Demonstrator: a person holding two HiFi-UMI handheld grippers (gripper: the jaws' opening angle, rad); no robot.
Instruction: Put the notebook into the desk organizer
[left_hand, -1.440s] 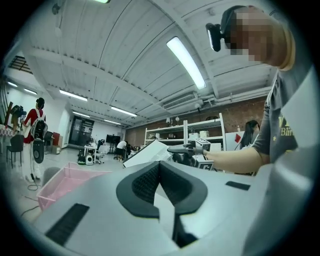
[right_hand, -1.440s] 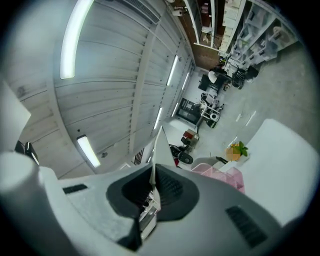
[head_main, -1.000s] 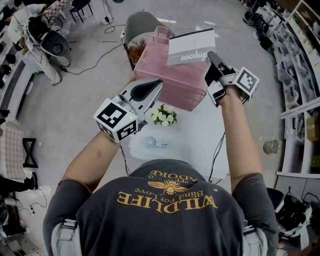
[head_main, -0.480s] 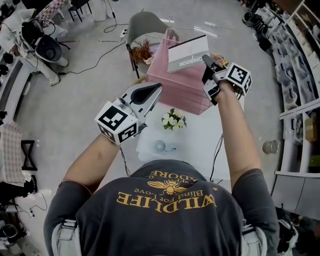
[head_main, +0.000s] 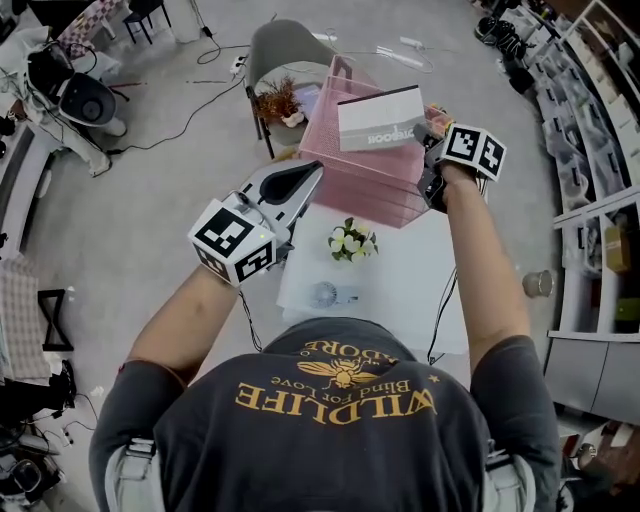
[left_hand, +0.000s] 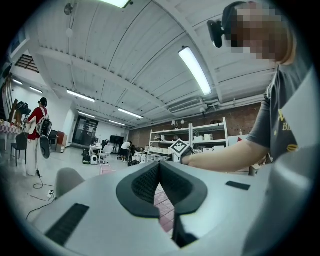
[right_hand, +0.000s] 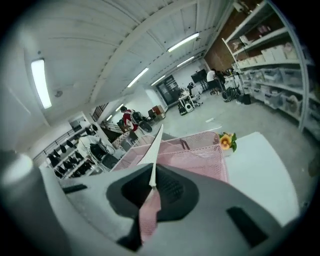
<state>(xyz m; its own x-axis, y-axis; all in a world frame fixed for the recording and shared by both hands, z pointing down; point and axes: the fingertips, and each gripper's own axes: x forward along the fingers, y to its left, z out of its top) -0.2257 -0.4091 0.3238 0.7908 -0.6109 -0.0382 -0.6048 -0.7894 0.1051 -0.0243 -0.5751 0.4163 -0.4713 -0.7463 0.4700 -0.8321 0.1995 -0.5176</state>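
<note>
The white notebook hangs over the top of the pink mesh desk organizer, which stands at the far end of the white table. My right gripper is shut on the notebook's right edge. In the right gripper view the notebook runs edge-on between the jaws of the right gripper, with the organizer just beyond. My left gripper is shut on nothing and points level at the organizer's near left corner. Pink mesh shows below the closed jaws of the left gripper.
A small pot of white flowers and a small clear object sit on the table in front of the organizer. An orange flower stands by the organizer's far side. A grey chair is behind the table. A cable hangs off the right edge.
My right gripper has come down with the notebook, which now sits lower over the organizer's top. The left gripper has shifted slightly and stays shut.
</note>
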